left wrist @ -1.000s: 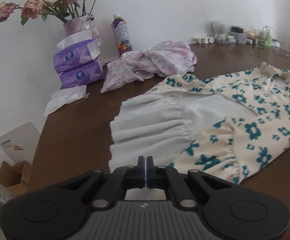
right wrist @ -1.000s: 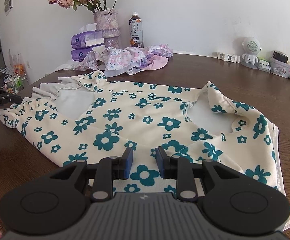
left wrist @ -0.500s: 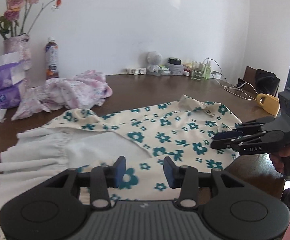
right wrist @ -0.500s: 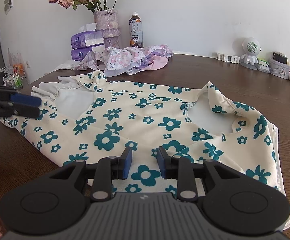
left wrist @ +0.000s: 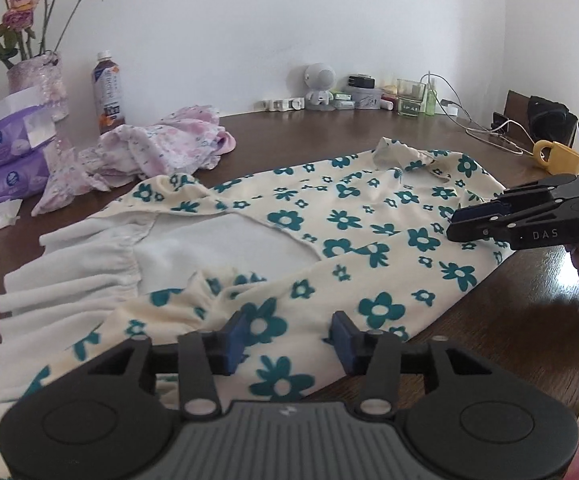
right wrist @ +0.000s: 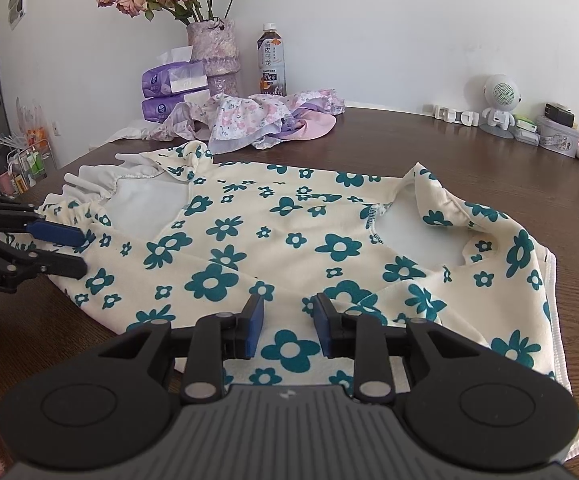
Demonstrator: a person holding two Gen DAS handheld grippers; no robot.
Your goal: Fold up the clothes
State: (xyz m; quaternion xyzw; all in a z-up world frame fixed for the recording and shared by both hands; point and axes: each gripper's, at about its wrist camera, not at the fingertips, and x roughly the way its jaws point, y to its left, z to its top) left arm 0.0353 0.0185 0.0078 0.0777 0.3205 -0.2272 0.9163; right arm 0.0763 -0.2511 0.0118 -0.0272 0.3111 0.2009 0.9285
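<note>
A cream dress with teal flowers (left wrist: pixel 349 232) lies spread on the brown table (left wrist: pixel 329 136), its white ruffled lining (left wrist: pixel 69 280) showing at the left end. My left gripper (left wrist: pixel 289 340) is open just above the dress's near edge, with only cloth under the gap. In the right wrist view the left gripper (right wrist: pixel 77 254) hovers at the ruffled sleeve on the left. My right gripper (right wrist: pixel 289 326) is open over the dress (right wrist: pixel 249 248) near its front edge, holding nothing. The left wrist view shows the right gripper (left wrist: pixel 451 227) at the far right, held by a hand.
A crumpled pink floral garment (right wrist: pixel 265 120) lies behind the dress. A flower vase (right wrist: pixel 213 56), purple tissue packs (right wrist: pixel 169 92) and a bottle (right wrist: pixel 272 64) stand at the back wall. A robot-shaped speaker (right wrist: pixel 499 104), small boxes, cables and a yellow mug (left wrist: pixel 555 156) sit at the right.
My left gripper, shut at the white ruffled hem a second ago, has opened and swung right along the dress's front edge. The right gripper has barely moved and stays open.
</note>
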